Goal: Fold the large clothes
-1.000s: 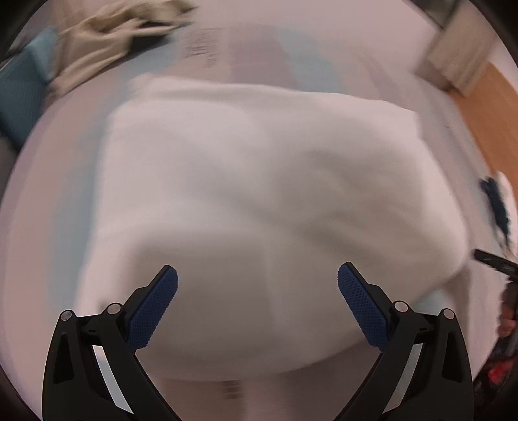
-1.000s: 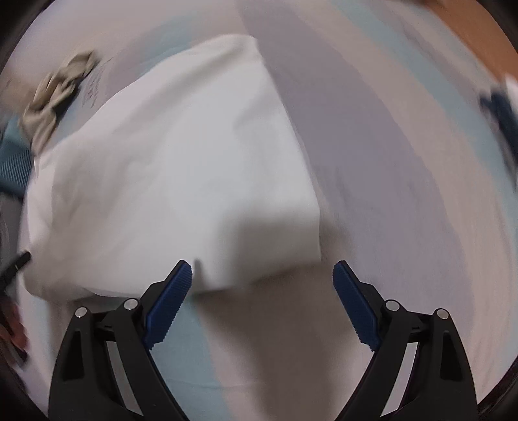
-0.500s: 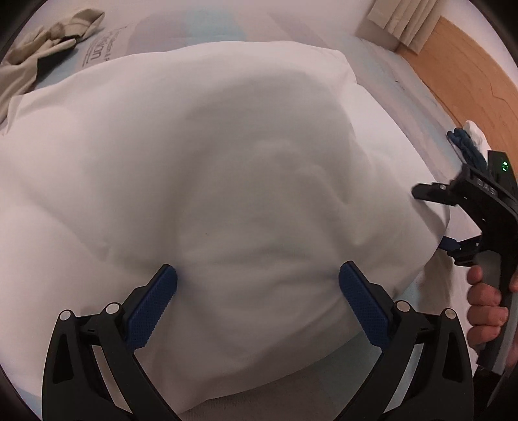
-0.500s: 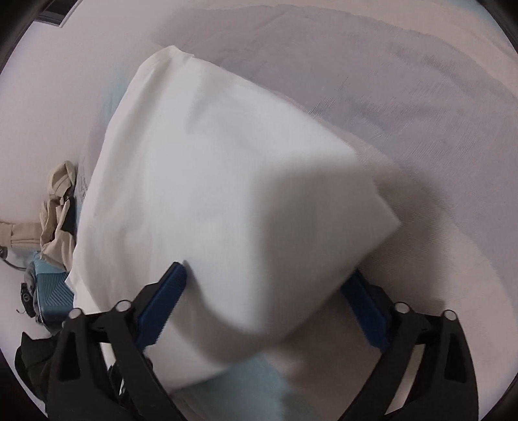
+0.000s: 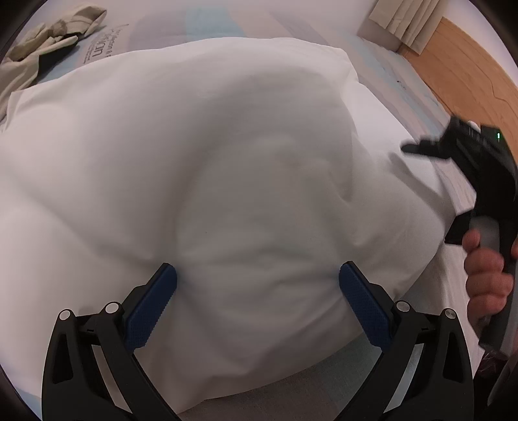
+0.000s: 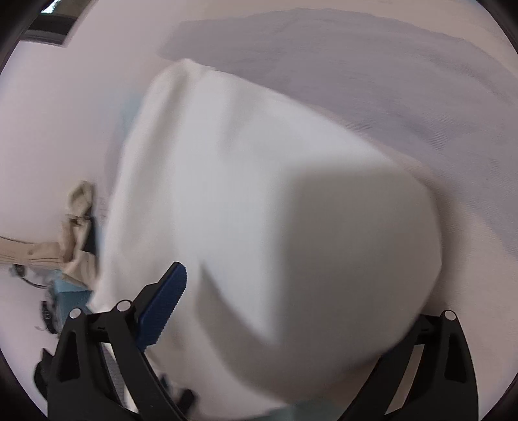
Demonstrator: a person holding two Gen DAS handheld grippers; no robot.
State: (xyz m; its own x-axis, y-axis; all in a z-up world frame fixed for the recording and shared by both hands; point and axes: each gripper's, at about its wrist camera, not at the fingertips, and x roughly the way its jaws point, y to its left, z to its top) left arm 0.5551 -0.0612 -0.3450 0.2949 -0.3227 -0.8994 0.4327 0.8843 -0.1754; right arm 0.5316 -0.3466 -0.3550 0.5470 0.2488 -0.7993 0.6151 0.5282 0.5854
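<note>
A large white folded garment [image 5: 226, 168] lies puffed up on the bed and fills most of the left wrist view. My left gripper [image 5: 258, 301] is open, its blue pads [image 5: 152, 304] pressed against the near edge of the cloth. The right gripper body [image 5: 479, 168] shows at the right of that view, held in a hand at the cloth's right edge. In the right wrist view the white garment [image 6: 259, 210] bulges between the wide-open fingers of my right gripper [image 6: 291, 311]; its left pad [image 6: 165, 304] shows and the right pad is hidden by cloth.
A beige crumpled garment [image 5: 42, 45] lies at the far left of the bed, also in the right wrist view [image 6: 64, 239]. The bed sheet [image 6: 388, 81] is striped grey, white and light blue. A wooden floor [image 5: 469, 64] and a curtain [image 5: 404, 22] lie at the far right.
Both grippers have moved in onto the white garment. The right gripper has pushed its corner between its fingers and lifted it; the cloth now bulges closer to both cameras.
</note>
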